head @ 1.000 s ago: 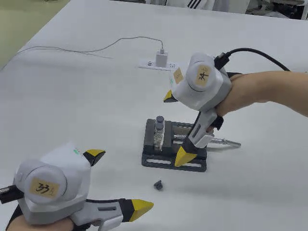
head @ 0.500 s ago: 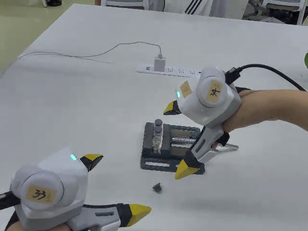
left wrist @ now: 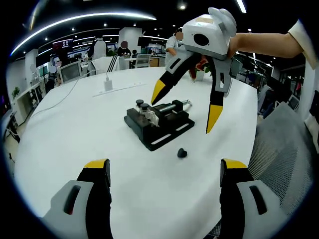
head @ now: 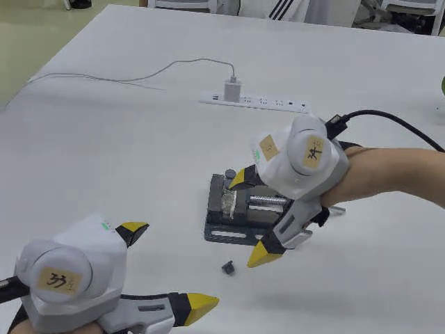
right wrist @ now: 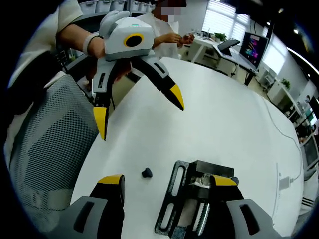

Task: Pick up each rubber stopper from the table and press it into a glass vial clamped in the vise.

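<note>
A small dark rubber stopper (head: 228,266) lies loose on the white table just in front of the black vise (head: 222,226). Two glass vials (head: 228,198) stand clamped in the vise, each with a dark stopper on top (left wrist: 143,105). My right gripper (head: 249,218) hangs open over the vise's near right side, one yellow tip by the vials and the other close to the loose stopper (right wrist: 146,173). My left gripper (head: 169,266) is open and holds nothing, low at the near left, apart from the loose stopper (left wrist: 182,153).
A white power strip (head: 254,102) with a charger (head: 231,90) and a thin cable (head: 104,75) lies at the back of the table. The vise's metal handle (head: 337,208) pokes out to the right. A mesh chair (left wrist: 284,149) stands by the table edge.
My right gripper has come down and toward me, from above the vise to its front right side, near the loose stopper. The left gripper has barely moved.
</note>
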Tool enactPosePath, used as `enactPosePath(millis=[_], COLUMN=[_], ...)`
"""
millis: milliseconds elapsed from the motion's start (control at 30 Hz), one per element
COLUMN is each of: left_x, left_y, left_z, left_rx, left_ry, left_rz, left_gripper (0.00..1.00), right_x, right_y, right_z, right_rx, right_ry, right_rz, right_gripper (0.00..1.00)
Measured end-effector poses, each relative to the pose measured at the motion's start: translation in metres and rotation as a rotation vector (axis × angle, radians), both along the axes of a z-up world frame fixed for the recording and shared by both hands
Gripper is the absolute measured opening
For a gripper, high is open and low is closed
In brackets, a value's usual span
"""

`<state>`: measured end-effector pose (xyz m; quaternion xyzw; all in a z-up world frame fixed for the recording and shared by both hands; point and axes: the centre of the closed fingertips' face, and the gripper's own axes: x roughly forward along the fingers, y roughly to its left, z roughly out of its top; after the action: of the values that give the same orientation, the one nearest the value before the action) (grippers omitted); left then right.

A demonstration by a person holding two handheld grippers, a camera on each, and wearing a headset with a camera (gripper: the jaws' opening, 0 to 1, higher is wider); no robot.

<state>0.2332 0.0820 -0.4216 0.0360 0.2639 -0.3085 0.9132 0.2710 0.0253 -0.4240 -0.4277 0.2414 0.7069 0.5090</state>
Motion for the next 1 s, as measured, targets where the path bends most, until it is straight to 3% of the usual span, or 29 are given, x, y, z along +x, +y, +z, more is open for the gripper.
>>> enactPosePath(millis=[233, 467, 667, 1000], left_x=[-0.002, -0.003, -0.004, -0.006], left_y=[0.002, 0.006, 0.007, 0.009], left_z=[0.0, -0.001, -0.001, -0.002], left_rx=[0.001, 0.0, -0.008, -0.015], left_ry=[0.0, 0.0, -0.001, -0.002], left_rz=[0.011, 0.025, 0.036, 0.045], left_gripper=[0.9, 0.9, 0.89, 0.89], right_x=[-0.009, -0.017, -0.018, -0.023], right_y=[0.003, 0.001, -0.001, 0.001], right_z=[-0.01, -0.025, -0.035, -0.042], right_rx=[0.0, -0.035, -0.06, -0.08], right_ry=[0.008, 0.026, -0.003, -0.017], right_rz=[0.032, 0.066, 0.104, 0.158], right_gripper=[0.48, 0.34, 0.19, 0.11])
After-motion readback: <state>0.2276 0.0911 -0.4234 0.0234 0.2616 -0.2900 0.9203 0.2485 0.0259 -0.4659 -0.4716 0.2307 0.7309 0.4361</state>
